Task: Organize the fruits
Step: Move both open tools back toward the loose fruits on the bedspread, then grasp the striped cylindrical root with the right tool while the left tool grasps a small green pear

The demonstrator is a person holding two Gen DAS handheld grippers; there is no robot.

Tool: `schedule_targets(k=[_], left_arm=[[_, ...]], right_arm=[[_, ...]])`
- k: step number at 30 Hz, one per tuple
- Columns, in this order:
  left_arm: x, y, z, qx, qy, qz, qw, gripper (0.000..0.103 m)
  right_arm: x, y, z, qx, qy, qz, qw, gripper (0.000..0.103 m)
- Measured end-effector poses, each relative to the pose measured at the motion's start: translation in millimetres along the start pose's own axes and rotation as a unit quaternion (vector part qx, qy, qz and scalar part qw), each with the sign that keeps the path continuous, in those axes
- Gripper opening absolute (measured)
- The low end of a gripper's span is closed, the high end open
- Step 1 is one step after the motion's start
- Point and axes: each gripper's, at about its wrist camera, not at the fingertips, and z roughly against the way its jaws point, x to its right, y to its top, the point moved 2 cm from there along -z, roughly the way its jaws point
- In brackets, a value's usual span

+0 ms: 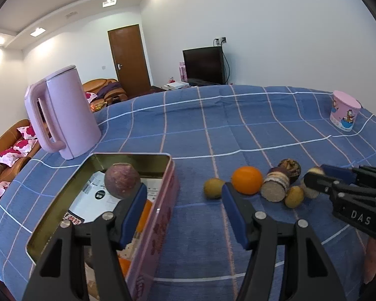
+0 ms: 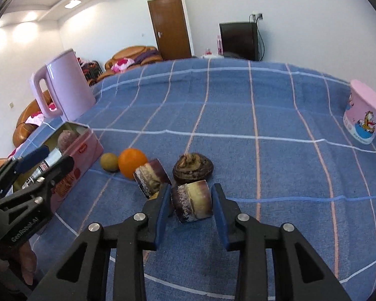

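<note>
Purple-skinned sugarcane chunk (image 2: 191, 200) is lying crosswise between the right gripper (image 2: 191, 202) pads, apparently pinched; tin box (image 2: 84, 150) sitting at ten o'clock.

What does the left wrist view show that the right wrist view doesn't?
Only the left wrist view shows the tin's inside, with orange pieces behind the left gripper, and a second small green fruit. Only the right wrist view shows the right gripper closed on a sugarcane piece. Both show the orange and kettle.
</note>
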Motion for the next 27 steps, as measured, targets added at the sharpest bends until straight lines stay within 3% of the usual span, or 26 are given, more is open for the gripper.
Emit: schedule_targets(k=[5, 12, 20, 23, 27], left_arm=[[17, 1, 0, -0.002, -0.014, -0.012, 0.9998, 0.064], [46, 3, 0, -0.010, -0.043, -0.021, 0.9988, 0.064], [85, 1, -11, -0.049, -0.070, -0.030, 0.9959, 0.064], [92, 2, -21, -0.072, -0.077, -0.022, 0.9942, 0.055], [103, 1, -26, -0.086, -0.087, -0.020, 0.9923, 0.054]], right_arm=[[7, 1, 14, 0.031, -0.035, -0.002, 0.999, 0.035], [30, 0, 22, 0.042, -0.059, -0.020, 0.997, 0.035], [47, 0, 31, 0.057, -0.057, -0.052, 0.995, 0.035], [48, 0, 32, 0.058, -0.054, -0.056, 0.995, 0.035], [48, 0, 31, 0.056, -0.052, -0.058, 0.995, 0.035]])
